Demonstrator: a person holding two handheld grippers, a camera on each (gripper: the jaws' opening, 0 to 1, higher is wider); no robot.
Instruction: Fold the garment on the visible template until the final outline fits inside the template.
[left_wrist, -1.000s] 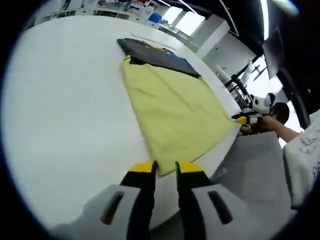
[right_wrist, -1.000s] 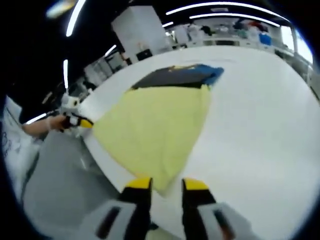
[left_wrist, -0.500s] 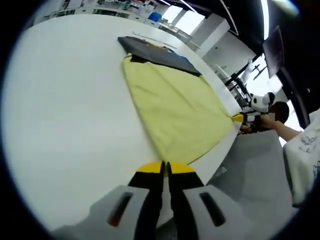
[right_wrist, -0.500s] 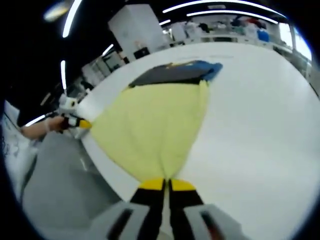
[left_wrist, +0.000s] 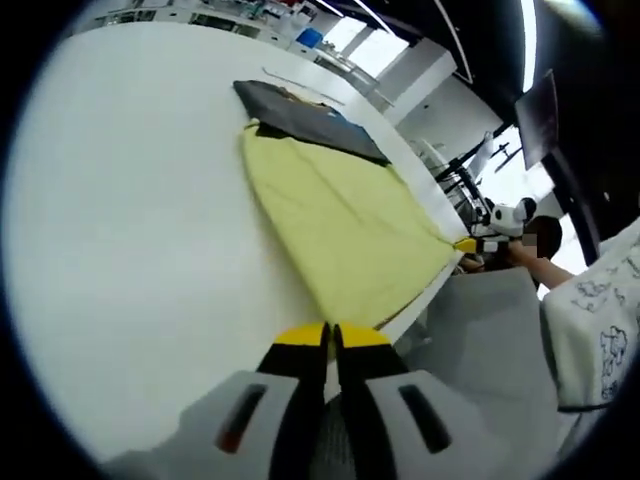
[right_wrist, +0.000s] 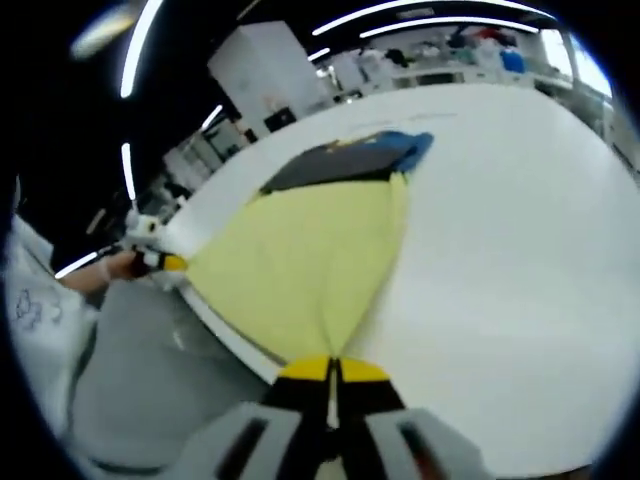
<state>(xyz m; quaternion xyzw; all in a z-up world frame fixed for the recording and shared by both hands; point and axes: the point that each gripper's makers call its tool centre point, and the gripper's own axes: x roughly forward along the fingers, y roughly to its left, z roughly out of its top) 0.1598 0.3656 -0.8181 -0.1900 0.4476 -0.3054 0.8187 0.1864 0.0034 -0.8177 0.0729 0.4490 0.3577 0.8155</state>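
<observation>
Both claws, apart a second ago, now pinch the yellow garment's (left_wrist: 340, 225) near corners at the desk (left_wrist: 130, 220) edge: left claw (left_wrist: 330, 335), right claw (right_wrist: 333, 370).

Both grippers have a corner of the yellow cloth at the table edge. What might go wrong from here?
The left gripper and right gripper each pinch only a corner tip of the yellow garment, so one may slip out when lifted. The cloth is pulled taut along the table edge; it may slide off or drag the dark garment at its far end.
</observation>
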